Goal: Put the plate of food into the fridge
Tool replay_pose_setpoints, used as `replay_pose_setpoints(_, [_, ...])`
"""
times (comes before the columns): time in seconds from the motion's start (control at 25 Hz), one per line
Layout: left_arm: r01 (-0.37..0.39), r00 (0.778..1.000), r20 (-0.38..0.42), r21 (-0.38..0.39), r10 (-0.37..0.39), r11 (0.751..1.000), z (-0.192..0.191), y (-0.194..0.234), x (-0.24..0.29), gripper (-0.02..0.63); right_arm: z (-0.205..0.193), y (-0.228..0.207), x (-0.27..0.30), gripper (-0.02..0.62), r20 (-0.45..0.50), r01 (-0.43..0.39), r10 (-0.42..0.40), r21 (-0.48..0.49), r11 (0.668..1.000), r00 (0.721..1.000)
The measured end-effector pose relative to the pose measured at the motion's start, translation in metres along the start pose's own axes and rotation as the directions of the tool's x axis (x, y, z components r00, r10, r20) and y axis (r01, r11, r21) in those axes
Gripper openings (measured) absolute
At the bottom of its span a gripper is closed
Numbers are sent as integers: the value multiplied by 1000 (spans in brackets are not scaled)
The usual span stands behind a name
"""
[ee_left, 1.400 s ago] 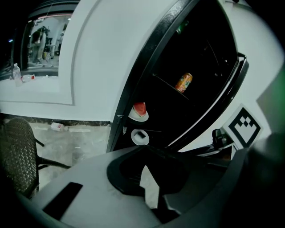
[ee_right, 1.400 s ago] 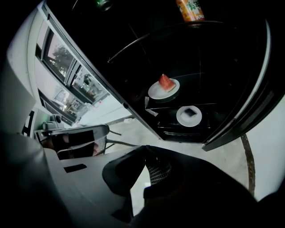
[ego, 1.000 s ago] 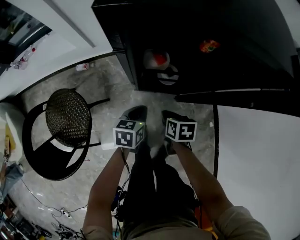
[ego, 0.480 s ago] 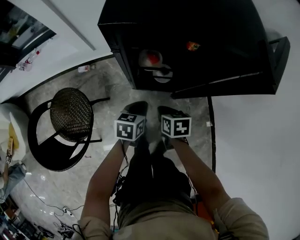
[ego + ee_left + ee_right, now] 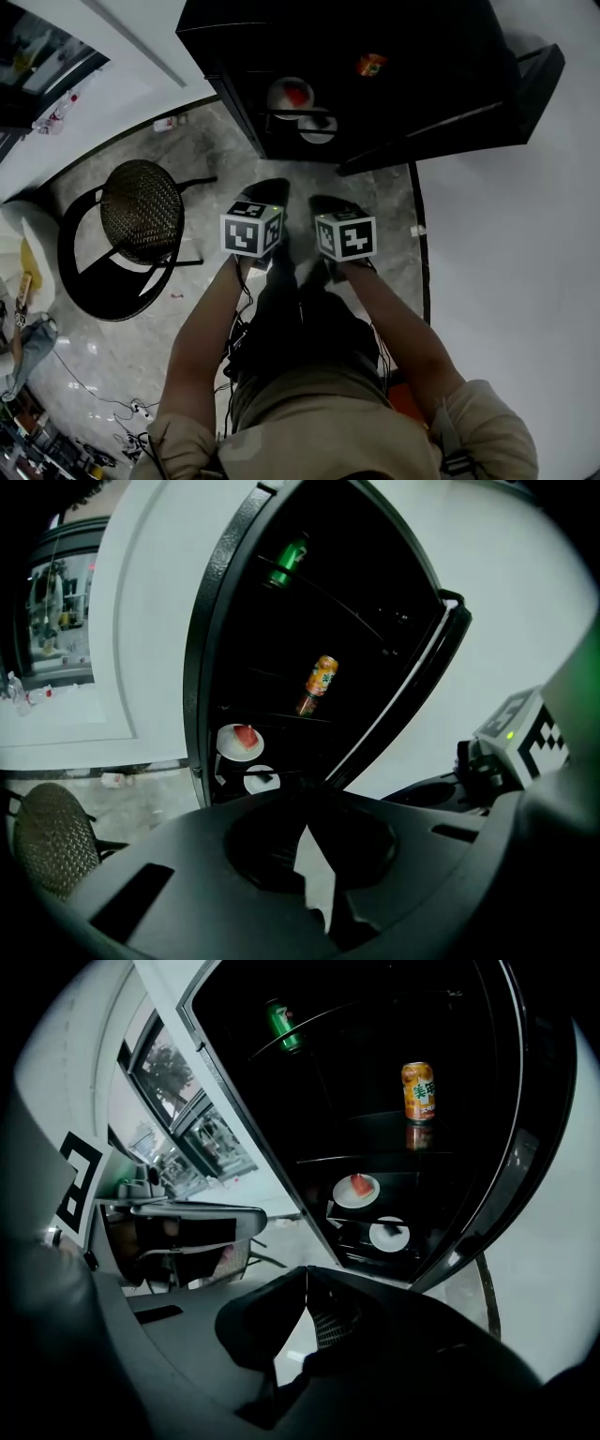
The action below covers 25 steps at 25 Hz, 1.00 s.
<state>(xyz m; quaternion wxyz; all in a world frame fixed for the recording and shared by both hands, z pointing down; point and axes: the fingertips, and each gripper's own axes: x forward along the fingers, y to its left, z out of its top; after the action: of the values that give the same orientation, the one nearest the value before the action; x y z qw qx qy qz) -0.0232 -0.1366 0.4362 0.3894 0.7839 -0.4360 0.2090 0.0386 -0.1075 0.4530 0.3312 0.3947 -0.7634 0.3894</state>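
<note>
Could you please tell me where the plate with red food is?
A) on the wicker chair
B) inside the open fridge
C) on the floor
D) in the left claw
B: the plate sits inside the fridge, lower than the orange can; the left claw is shut and empty.

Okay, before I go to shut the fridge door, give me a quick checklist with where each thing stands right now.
1. Plate of food inside the fridge: ok, it sits within, above a second plate.
2. Left gripper free: ok, jaws together, nothing between them.
3. Right gripper free: ok, jaws together, empty.
4. Fridge door closed: not ok, it stands wide open.
5. Nothing sticking out into the door's way: cannot tell, the interior is too dark.
</note>
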Motion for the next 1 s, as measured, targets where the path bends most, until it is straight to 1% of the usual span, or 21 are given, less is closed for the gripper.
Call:
replay_pose_setpoints(0.08, [-8, 1000, -16, 11, 8, 1000, -2, -1, 3, 11, -3, 0, 0, 21, -9, -7, 7, -3, 1000, 1000])
replay_pose_setpoints(0.28, [27, 997, -66, -5, -27, 1000, -17, -15, 4, 11, -16, -1, -10, 20, -29, 7, -8, -17, 1000, 1000])
replay_pose_setpoints(0.52, [23, 995, -101, -9, -24, 1000, -25, -19, 1, 11, -17, 1, -18, 20, -5, 5, -5, 11, 1000, 1000])
replay_pose_setpoints(0.72, [44, 994, -97, -13, -45, 999, -26, -35, -7, 11, -18, 0, -31, 20, 5, 4, -4, 16, 1000, 1000])
replay_pose_setpoints(0.88, [61, 994, -91, -39, -65, 997, -24, -44, -17, 11, -10, -8, -48, 20, 42, 21, -23, 66, 998, 999])
replay_pose_setpoints(1.0, [69, 993, -95, -42, -73, 997, -23, -50, -23, 11, -10, -11, -58, 20, 52, 30, -33, 72, 997, 998])
